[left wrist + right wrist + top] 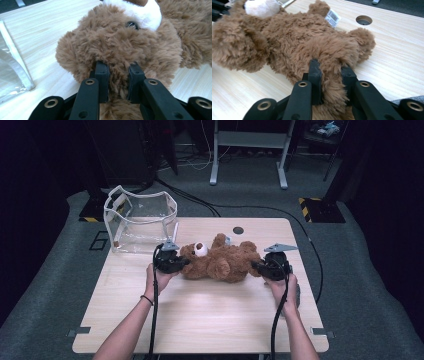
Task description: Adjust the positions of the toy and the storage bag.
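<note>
A brown teddy bear [220, 260] with a white muzzle lies on its back across the middle of the wooden table [200, 320], head to the left. My left gripper [182, 264] is shut on the fur at the head end; in the left gripper view the jaws [117, 71] pinch a tuft below the bear's eye [131, 24]. My right gripper [256, 266] is shut on a leg at the other end; in the right gripper view its jaws [329, 70] squeeze the plush leg [332, 52]. A white label [332, 16] sticks out near the bear's far paw.
A clear plastic bag with white trim [140, 222] stands open at the table's back left corner, its edge [15, 60] close to the bear's head. A round hole [238, 230] is in the tabletop behind the bear. Cables trail over the floor beyond.
</note>
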A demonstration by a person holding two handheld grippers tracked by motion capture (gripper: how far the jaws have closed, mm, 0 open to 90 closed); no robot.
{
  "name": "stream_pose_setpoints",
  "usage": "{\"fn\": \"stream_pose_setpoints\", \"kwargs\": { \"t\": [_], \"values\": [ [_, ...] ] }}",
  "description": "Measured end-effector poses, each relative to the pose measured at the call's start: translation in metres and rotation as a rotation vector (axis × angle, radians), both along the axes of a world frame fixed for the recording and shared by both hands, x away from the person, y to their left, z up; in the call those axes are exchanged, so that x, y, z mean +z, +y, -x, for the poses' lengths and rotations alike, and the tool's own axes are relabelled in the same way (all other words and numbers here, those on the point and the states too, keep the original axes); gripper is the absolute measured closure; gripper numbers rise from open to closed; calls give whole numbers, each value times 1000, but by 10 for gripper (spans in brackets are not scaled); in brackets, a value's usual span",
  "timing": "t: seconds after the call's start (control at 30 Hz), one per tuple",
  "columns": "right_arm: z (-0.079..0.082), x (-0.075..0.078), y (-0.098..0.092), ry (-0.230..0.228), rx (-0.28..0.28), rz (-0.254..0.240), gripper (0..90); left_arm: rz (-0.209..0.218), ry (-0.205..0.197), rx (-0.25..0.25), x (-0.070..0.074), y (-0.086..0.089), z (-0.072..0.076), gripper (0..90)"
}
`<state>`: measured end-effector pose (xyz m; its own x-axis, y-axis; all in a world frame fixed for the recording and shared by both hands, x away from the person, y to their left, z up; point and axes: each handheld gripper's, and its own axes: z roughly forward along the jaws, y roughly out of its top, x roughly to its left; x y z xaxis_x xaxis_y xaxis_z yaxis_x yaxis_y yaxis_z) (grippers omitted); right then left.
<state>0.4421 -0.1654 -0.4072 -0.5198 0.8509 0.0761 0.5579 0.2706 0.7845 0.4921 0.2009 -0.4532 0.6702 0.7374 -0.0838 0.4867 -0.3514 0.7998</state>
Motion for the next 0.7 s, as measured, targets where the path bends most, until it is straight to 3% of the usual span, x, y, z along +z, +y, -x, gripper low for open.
{"fn": "stream_pose_setpoints", "kwargs": {
  "t": [0.43, 0.57, 0.7],
  "values": [
    [24, 6, 9, -3, 18, -4, 770, -18, 4, -8, 1, -4, -16, 756],
    [31, 4, 16, 5, 29, 0, 770, -51, 10, -9, -2, -4, -21, 755],
    [34, -3, 20, 20, 43, 13, 770, -24, 31, 7, -9, -2, -24, 749]
  ]
}}
